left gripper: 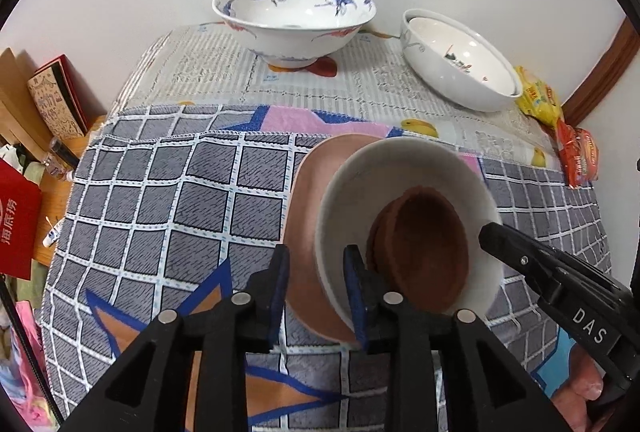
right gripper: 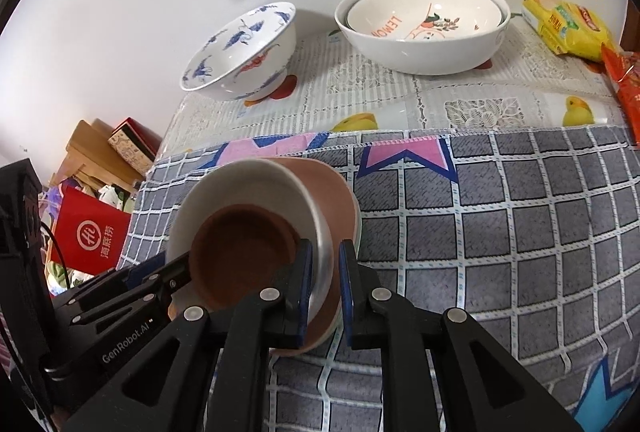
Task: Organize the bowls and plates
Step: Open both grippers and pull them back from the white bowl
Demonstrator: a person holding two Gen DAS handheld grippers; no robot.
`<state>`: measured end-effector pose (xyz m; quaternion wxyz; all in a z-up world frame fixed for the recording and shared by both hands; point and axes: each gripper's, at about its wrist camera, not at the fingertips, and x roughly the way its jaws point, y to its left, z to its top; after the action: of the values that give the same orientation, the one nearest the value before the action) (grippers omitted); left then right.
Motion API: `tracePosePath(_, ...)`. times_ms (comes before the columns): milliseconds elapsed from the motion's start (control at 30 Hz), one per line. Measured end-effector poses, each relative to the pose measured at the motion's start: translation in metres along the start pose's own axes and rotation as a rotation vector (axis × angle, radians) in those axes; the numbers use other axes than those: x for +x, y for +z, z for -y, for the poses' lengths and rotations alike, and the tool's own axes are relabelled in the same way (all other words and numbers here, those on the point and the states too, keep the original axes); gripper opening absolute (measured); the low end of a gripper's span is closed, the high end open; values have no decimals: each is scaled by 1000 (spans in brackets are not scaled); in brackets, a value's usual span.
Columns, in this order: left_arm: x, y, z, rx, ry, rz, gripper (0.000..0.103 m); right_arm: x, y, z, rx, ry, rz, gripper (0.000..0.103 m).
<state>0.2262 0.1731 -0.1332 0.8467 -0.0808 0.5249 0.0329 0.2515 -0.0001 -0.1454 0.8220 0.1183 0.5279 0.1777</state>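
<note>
A stack stands on the checked cloth (left gripper: 160,191): a pink plate (left gripper: 304,199) at the bottom, a white bowl (left gripper: 400,167) on it, and small brown bowls (left gripper: 424,240) nested inside. My left gripper (left gripper: 316,256) straddles the stack's near-left edge. Its jaws are parted, with the pink plate's rim and the white bowl's rim between them. My right gripper (right gripper: 325,252) is shut on the rim of the white bowl (right gripper: 248,183), one pad inside it and one outside, above the pink plate (right gripper: 336,191). The brown bowls (right gripper: 240,248) lie just left of it.
A blue-and-white crane bowl (left gripper: 294,15) and two nested white bowls (left gripper: 460,63) stand at the back by the wall. Yellow snack packets (left gripper: 536,95) and red ones (left gripper: 580,155) lie at the right edge. Boxes and a red bag (left gripper: 16,224) are off the table's left side.
</note>
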Motion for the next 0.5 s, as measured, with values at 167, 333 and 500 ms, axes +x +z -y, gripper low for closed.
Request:
tracePosePath(167, -23, -12, 9, 9, 2, 28, 32, -30, -15, -3, -24, 2, 16, 14)
tracePosePath(333, -58, -28, 23, 17, -10, 82, 32, -73, -34, -1, -44, -41, 84, 30)
tracePosePath(500, -97, -50, 47, 46, -10, 164, 47, -130, -60, 4, -61, -136, 188, 42)
